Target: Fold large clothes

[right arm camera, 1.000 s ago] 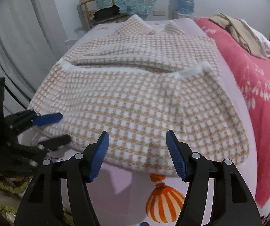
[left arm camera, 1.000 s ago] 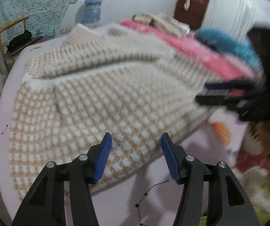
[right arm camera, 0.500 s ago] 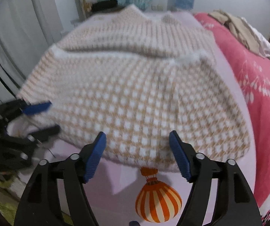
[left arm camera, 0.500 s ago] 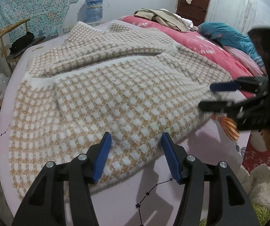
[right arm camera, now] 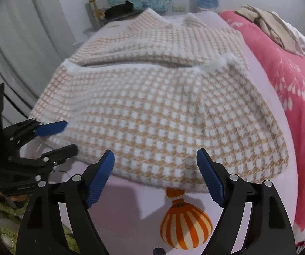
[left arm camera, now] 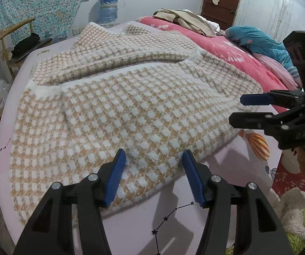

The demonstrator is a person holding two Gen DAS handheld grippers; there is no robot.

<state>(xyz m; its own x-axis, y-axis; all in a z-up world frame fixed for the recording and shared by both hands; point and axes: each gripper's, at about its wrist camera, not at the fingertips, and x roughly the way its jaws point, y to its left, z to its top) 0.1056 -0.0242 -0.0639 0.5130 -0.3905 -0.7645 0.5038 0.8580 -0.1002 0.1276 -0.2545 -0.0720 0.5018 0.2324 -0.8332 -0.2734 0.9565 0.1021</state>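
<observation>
1. The sweater [left arm camera: 131,106], a large fuzzy knit in a tan and white check, lies spread on the bed [left arm camera: 195,223], its sleeves folded across the chest and its hem nearest the person. The left gripper [left arm camera: 153,177] has its jaws spread wide and holds nothing; it hangs over the hem's left part. If it closes where it is, it will likely pinch only the top layer, and the back layer would stay behind and bunch.

2. The right gripper [right arm camera: 155,177] also has its jaws spread and empty, and sits short of the hem, over the bare sheet with the balloon print [right arm camera: 185,227]. Closing from there would catch sheet or nothing, so it probably needs to go further forward first.

3. The two grippers are close together near the middle of the hem, while the hem's corners lie well to each side. A lift from such a narrow hold would let both corners sag, and the fold would come out crooked.

4. The knit looks thick and soft. It may slip out of the jaws under its own weight if only the fluffy edge is gripped.

5. The folded sleeves lie loose on top. A quick lift of the hem could drag or flip them out of place.

6. The pink blanket [right arm camera: 290,80] lies just beside the sweater's right edge; a wide swing might catch it.
</observation>
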